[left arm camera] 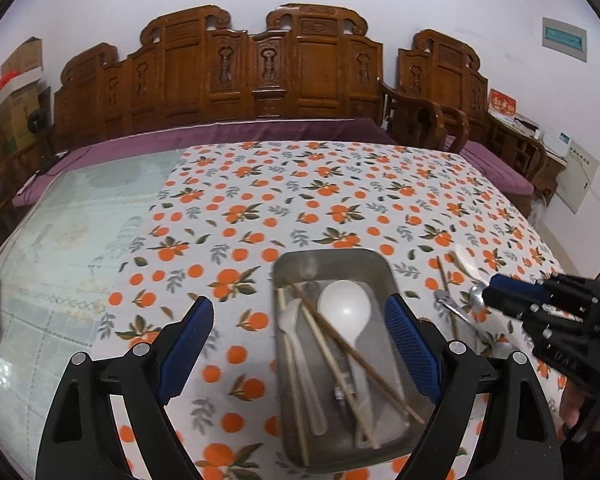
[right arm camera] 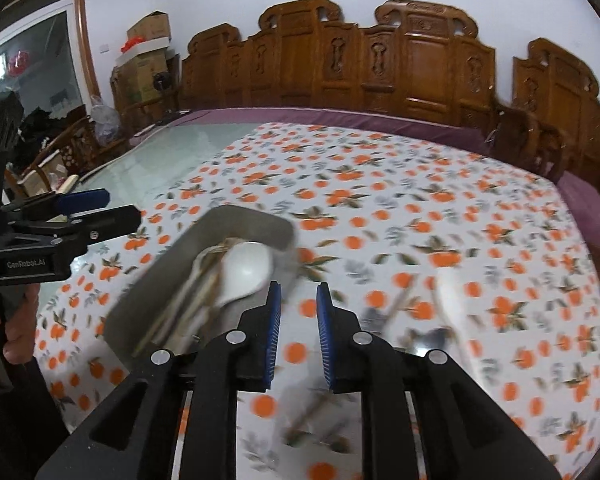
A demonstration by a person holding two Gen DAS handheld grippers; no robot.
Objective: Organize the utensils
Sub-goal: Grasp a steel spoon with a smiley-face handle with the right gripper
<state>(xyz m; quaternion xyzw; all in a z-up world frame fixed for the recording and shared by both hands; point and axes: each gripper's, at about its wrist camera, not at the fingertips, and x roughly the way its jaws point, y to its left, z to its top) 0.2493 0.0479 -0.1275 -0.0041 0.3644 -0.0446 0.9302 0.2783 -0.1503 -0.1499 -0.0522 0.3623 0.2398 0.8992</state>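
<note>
A metal tray [left arm camera: 336, 256] lies on the orange-print cloth and holds a large white spoon [left arm camera: 344, 306], a smaller white spoon and several chopsticks [left arm camera: 340, 344]. My left gripper [left arm camera: 300, 304] hovers over it, jaws wide open and holding nothing, its right finger over the tray's right rim. Right of the tray a white spoon [left arm camera: 466, 262], a chopstick [left arm camera: 444, 280] and a metal spoon [left arm camera: 478, 296] lie loose. In the right wrist view my right gripper [right arm camera: 298, 290] stands just right of the tray [right arm camera: 252, 220], with a narrow gap and nothing between its pads. The loose white spoon [right arm camera: 450, 300] is blurred.
The cloth [left arm camera: 300, 184] covers the table's right part; bare glass top [left arm camera: 60, 240] lies to the left. A carved wooden bench [left arm camera: 260, 68] with a purple cushion runs behind the table, and a wooden armchair [left arm camera: 420, 116] stands at the right. A hand [right arm camera: 16, 320] holds the left gripper.
</note>
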